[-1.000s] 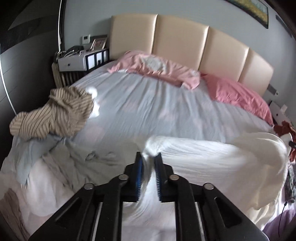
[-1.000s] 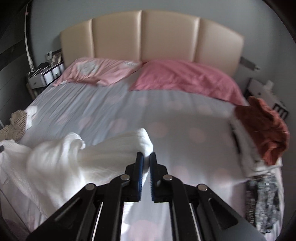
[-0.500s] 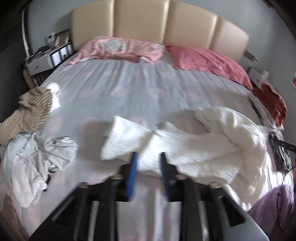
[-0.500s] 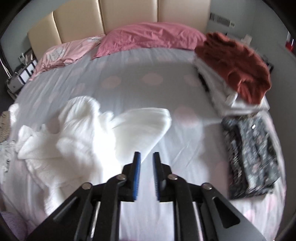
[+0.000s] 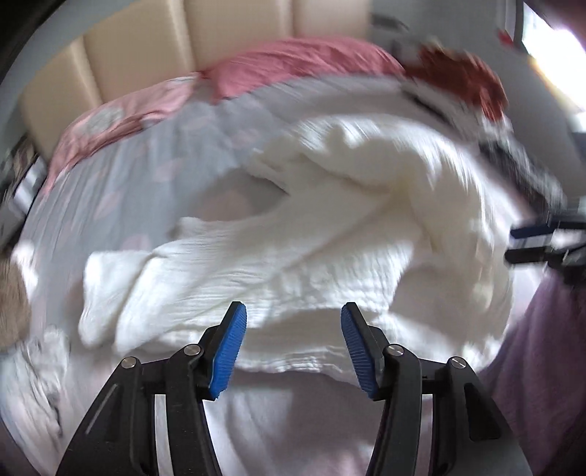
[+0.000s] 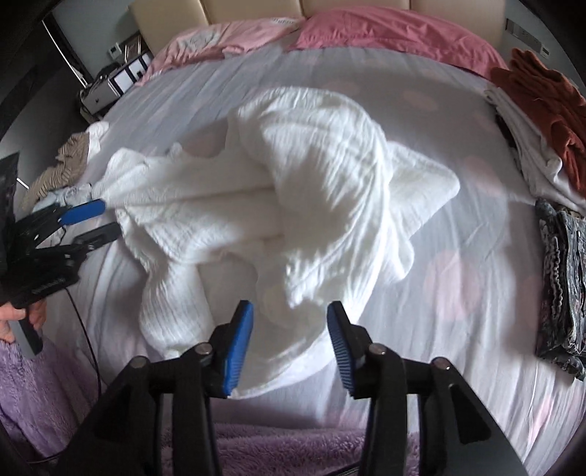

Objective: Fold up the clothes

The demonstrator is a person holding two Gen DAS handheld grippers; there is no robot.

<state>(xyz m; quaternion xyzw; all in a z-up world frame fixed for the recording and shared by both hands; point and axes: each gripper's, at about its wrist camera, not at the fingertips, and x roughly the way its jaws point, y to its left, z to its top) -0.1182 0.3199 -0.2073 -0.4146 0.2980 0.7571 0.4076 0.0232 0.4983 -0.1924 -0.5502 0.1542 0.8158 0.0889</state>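
A crumpled white textured garment (image 6: pixel 293 190) lies in a heap on the grey spotted bed sheet (image 6: pixel 457 274); the left wrist view shows the same white garment (image 5: pixel 311 238), blurred. My left gripper (image 5: pixel 293 318) hangs over its near edge, jaws opening, nothing pressed between the blue pads. My right gripper (image 6: pixel 289 315) stands over the garment's near side, jaws also opening, the cloth below them and not gripped. The left gripper (image 6: pixel 93 221) appears at the left of the right wrist view, beside the garment's left end.
Folded clothes stack at the bed's right edge: a rust-red piece (image 6: pixel 542 102) on white ones and a dark patterned piece (image 6: pixel 564 285). A striped garment (image 6: pixel 58 164) lies at the left. Pink pillows (image 6: pixel 384 33) sit by the headboard. A purple fleece (image 6: pixel 44 384) covers the near side.
Both grippers were shut on the white garment, then let it go and opened wide. The garment dropped into a heap on the sheet. Both hands sank and tilted down; the left one swung right.
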